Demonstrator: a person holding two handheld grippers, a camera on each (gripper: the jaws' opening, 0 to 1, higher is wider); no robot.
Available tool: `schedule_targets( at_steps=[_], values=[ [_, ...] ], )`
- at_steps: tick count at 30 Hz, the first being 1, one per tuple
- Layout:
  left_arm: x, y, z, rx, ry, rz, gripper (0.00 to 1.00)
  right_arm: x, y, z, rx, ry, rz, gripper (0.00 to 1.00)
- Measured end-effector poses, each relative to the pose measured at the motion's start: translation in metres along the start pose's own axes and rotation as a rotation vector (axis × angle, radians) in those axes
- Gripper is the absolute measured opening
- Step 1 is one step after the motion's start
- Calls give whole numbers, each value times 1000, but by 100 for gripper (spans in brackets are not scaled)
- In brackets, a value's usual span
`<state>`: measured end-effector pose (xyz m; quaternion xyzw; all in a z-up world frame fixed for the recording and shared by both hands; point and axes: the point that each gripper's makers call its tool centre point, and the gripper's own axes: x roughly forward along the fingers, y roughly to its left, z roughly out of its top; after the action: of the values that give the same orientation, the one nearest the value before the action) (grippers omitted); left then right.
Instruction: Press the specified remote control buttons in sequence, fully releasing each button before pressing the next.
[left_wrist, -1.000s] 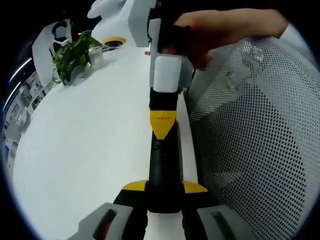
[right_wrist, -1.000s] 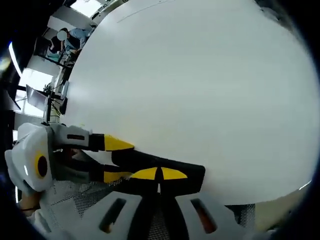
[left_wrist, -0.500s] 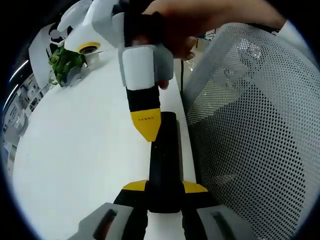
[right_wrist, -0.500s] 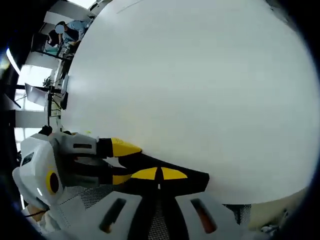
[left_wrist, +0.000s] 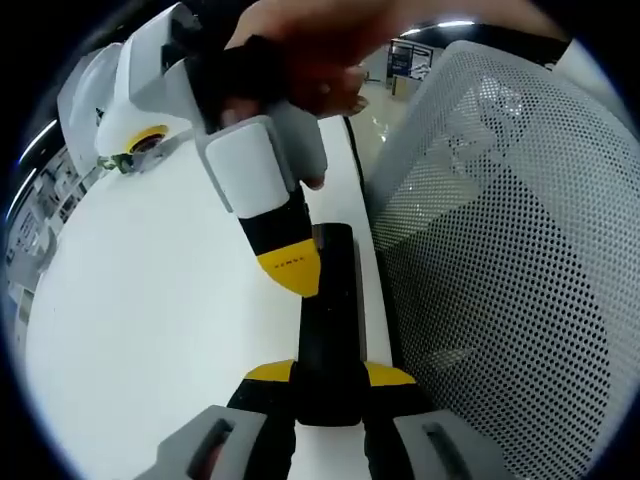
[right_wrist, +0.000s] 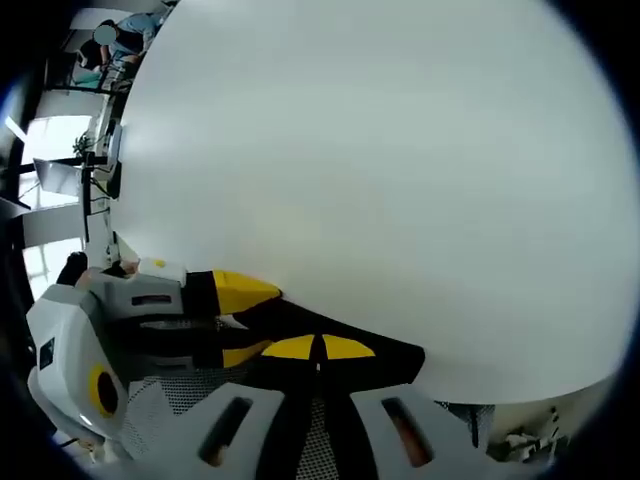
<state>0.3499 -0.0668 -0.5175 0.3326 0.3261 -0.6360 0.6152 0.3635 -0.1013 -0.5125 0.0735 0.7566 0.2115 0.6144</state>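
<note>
Left gripper (left_wrist: 330, 375): jaws clamped on the near end of the black remote control (left_wrist: 330, 320), which runs forward between the fingers along the white table (left_wrist: 150, 320) edge. Right gripper (left_wrist: 290, 272), held by a hand (left_wrist: 310, 50), has its closed yellow tips touching the remote's top just ahead of the left fingers. Mesh chair back (left_wrist: 500, 280) to the right. In right gripper view, right gripper (right_wrist: 320, 347) jaws together on the remote (right_wrist: 350, 345); left gripper (right_wrist: 235, 320) enters from the left.

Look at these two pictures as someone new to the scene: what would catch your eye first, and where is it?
In the left gripper view, a long black remote control lies clamped between yellow-tipped jaws at the white table's edge. The right gripper, held by a person's hand, points its closed yellow tip down beside the remote's upper left edge. A white mesh chair back looms on the right.
</note>
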Motion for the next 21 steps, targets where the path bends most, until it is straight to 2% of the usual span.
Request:
schedule_targets(
  at_steps=[4, 10, 13, 21],
  values=[
    [0, 0, -1, 0, 4, 0, 24, 5, -4, -3, -26, 48, -42, 0],
    [-1, 0, -1, -5, 4, 0, 24, 1, 1, -8, -44, 73, -69, 0],
    [0, 0, -1, -10, 3, 0, 24, 0, -1, -3, -38, 52, -79, 0],
    [0, 0, 0, -13, 5, 0, 24, 0, 0, -4, -37, 39, -90, 0]
  ],
)
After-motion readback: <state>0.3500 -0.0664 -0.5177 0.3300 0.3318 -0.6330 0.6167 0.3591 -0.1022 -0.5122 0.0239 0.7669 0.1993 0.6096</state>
